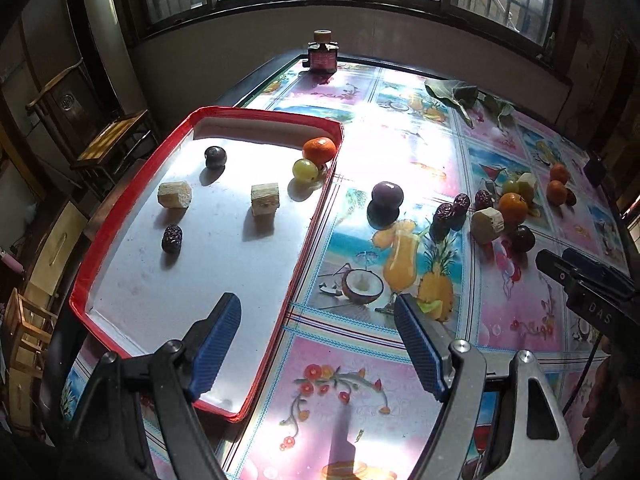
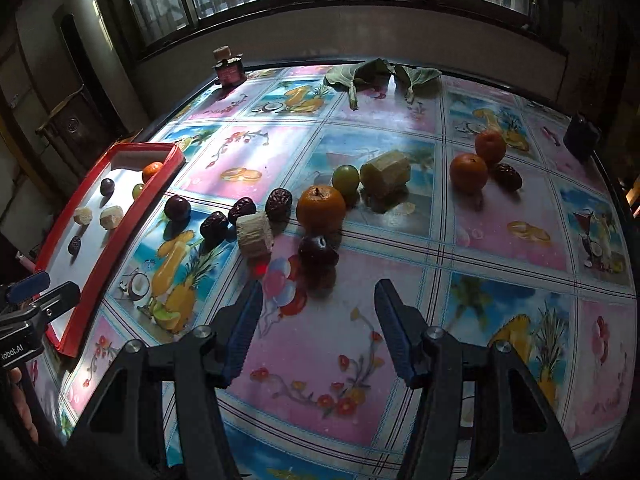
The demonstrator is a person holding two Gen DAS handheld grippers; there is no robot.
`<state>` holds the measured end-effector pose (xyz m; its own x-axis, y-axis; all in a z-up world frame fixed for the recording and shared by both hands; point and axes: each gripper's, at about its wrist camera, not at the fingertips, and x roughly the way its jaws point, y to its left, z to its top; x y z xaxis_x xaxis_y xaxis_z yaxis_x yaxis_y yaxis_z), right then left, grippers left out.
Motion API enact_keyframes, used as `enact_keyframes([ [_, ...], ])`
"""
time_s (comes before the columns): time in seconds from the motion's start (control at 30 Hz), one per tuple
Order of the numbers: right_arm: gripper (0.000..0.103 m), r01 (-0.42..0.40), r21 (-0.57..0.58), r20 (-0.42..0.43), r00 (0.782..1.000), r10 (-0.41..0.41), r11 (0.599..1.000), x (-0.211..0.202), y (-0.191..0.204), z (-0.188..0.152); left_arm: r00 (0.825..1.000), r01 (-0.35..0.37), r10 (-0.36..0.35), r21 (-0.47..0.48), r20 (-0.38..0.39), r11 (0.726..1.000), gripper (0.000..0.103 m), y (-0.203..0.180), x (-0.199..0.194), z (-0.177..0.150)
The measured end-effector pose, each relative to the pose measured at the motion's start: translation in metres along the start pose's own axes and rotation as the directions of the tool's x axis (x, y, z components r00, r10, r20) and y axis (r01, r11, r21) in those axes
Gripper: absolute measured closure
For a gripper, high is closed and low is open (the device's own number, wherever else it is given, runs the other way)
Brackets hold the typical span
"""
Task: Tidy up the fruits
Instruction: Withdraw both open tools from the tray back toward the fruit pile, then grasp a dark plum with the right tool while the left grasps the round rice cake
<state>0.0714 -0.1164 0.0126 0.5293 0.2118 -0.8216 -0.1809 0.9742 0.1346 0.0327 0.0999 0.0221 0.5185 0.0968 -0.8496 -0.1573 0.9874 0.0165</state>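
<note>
1. Right gripper [image 2: 318,320] spread wide and empty, low over the table [image 2: 500,248], aimed at the dark plum [image 2: 318,252] just beyond its fingertips.
2. Left gripper [image 1: 318,340] also wide and empty, one finger over the near corner of the red tray [image 1: 200,114], the other over the tablecloth.
3. Already in the tray: one orange, one green grape, a dark plum, one date and two pale cut chunks, well apart from each other.
4. Loose on the table, to the right of the tray: another plum [image 2: 177,208], three dates [image 2: 242,210], a pale chunk [image 2: 254,234], an orange [image 2: 320,208] touching a grape [image 2: 346,178], a bigger chunk [image 2: 386,174], and farther right two oranges with one date.
5. Probably best to take the near plum first, since it is the closest fruit in line with the right fingers.
6. Advisable to centre the pads on both sides of the plum at its widest part, then close gently; round and smooth, so likely to roll or slip.
7. Care needed with the orange right behind it, and with the pale chunk to its left.
8. Better to lift straight up before moving left to the tray.
</note>
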Motion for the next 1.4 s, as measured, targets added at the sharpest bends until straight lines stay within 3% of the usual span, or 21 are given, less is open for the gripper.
enact_keyframes([
  [0.33, 0.045, -0.083, -0.068, -0.025, 0.996, 0.081, 0.994, 0.037, -0.001, 0.012, 1.0, -0.003, 0.003, 0.028, -0.009, 1.0, 0.024, -0.012, 0.007, 0.003],
  [0.57, 0.076, -0.085, -0.113, -0.02, 0.996, 0.083, 0.99, 0.041, 0.002, 0.012, 1.0, 0.008, -0.007, 0.06, -0.016, 0.998, 0.024, -0.024, 0.015, 0.01],
  [0.7, 0.076, -0.073, -0.109, -0.019, 0.997, 0.071, 0.991, 0.034, -0.004, 0.007, 0.999, 0.031, -0.03, 0.102, -0.014, 0.994, 0.024, -0.041, 0.021, 0.017],
  [0.9, 0.076, -0.058, -0.075, -0.016, 0.998, 0.057, 0.995, 0.015, -0.026, -0.007, 0.983, 0.183, -0.184, 0.136, -0.003, 0.974, 0.024, -0.08, 0.027, 0.035],
  [1.0, 0.076, -0.045, -0.08, -0.031, 0.999, 0.042, 0.996, 0.013, -0.034, -0.014, 0.975, 0.224, -0.223, 0.108, -0.022, 0.969, 0.024, -0.098, 0.036, 0.043],
  [1.4, 0.076, -0.098, -0.042, -0.013, 0.995, 0.097, 0.994, 0.012, -0.046, -0.016, 0.966, 0.248, -0.246, 0.02, -0.078, 0.968, 0.026, -0.121, 0.076, 0.05],
])
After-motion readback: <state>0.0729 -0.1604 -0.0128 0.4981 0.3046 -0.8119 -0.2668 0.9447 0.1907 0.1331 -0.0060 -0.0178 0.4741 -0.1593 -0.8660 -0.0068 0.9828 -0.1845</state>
